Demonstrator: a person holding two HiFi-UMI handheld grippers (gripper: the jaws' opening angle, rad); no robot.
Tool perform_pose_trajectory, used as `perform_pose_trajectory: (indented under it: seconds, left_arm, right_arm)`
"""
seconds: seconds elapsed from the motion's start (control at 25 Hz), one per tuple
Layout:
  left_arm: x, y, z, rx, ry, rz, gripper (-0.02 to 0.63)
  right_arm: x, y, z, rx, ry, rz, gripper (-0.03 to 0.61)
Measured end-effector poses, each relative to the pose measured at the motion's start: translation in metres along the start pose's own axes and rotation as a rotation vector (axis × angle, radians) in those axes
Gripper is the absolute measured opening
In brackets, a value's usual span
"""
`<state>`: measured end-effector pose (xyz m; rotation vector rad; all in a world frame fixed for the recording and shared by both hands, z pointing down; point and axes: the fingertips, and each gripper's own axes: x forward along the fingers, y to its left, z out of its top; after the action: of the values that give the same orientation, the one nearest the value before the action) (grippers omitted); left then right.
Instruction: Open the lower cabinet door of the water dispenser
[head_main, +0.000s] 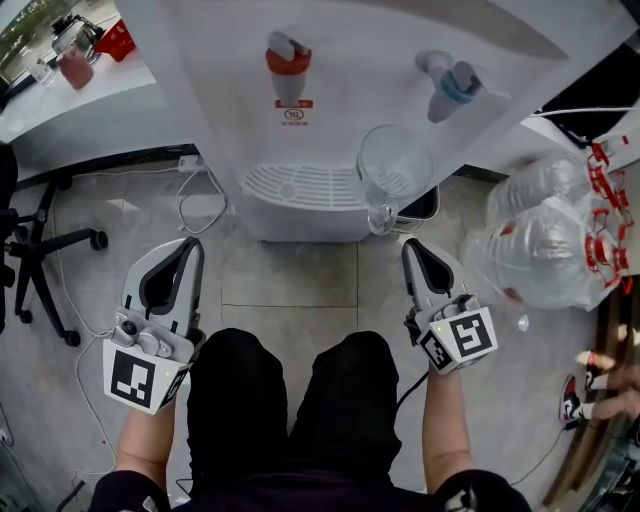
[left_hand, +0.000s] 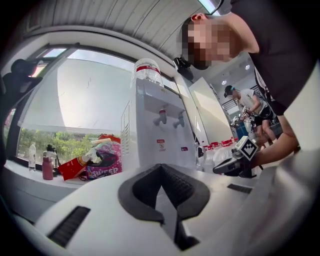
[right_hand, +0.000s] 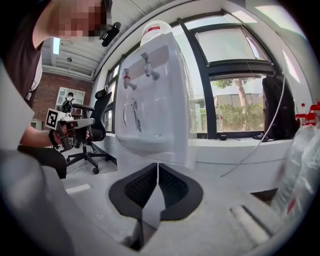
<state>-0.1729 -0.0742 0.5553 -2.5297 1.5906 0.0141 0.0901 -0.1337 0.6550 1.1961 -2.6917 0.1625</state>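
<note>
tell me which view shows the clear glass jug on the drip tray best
The head view: the clear glass jug shows whole from above on the white drip tray. The left gripper view catches only a small edge of it; the right gripper view, a faint outline.

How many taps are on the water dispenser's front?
2. In the head view, the red tap is at the left of the water dispenser. The blue tap is at the right, above the glass jug. None appears hidden.
</note>
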Motion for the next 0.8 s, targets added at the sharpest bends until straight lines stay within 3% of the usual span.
perform_pose_trajectory:
  seconds: [0.28,0.56,0.8]
  left_arm:
    - [-0.014,-0.004,-0.019,-0.044,0.012,0.035,0.008]
    - [-0.024,-0.006,-0.025,-0.025,0.025,0.043,0.007]
    - [-0.024,-0.005,-0.025,-0.01,0.014,0.051,0.008]
  right_arm:
    - [0.011,0.005,-0.013,-0.001,0.003,0.012,0.009]
    - [0.019,-0.005,-0.021,-0.003,-0.001,0.006,0.023]
    - [0.031,-0.023,-0.017,0.014,-0.011,-0.024,0.106]
